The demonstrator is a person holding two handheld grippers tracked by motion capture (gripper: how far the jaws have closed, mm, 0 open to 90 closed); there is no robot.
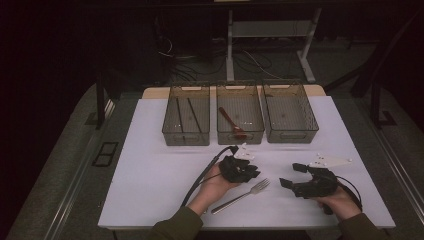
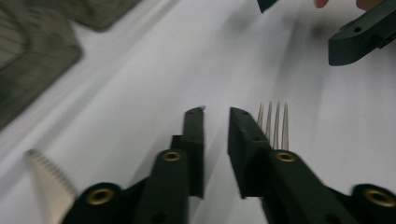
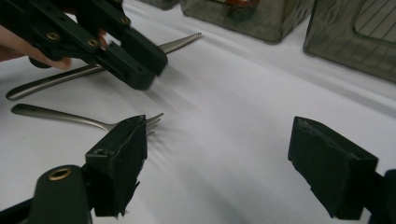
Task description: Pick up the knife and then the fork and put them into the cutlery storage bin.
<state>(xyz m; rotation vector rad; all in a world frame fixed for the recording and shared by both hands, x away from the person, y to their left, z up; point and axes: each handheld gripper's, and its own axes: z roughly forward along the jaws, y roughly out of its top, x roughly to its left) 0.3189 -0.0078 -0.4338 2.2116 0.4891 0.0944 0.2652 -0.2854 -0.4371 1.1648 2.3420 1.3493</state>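
Work in hand: I read this as sorting cutlery into the bins; a fork [image 1: 242,194] and a knife [image 3: 93,65] lie loose on the white table [image 1: 150,180].

Left gripper [image 1: 248,172]: I have it low over the table just above the fork's head. In its own view the jaws stand a small gap apart with nothing between them; the tines [image 2: 273,125] poke out past the right-hand jaw and a serrated blade tip [image 2: 46,175] shows at the bottom left.

Right gripper [image 1: 291,176]: I hold it parked to the right, jaws spread wide and empty, pointing toward the fork, probably kept clear until needed.

Fork: flat on the table between my two hands, handle running toward my left forearm, tines toward the right gripper.

Knife: in the right gripper view it lies just behind the left gripper, roughly parallel to the fork; I cannot tell whether a jaw touches it.

Bins: three mesh bins in a row at the far side, one per kind of cutlery by the look of it.

Left bin [image 1: 186,121]: two dark sticks, likely chopsticks [image 1: 186,115].

Middle bin [image 1: 239,120]: one reddish spoon [image 1: 231,123].

Right bin [image 1: 291,119]: I see nothing in it, so I judge the fork or knife belongs there.

Count: three bins, two grippers, two chopsticks, one spoon, one fork, one knife.
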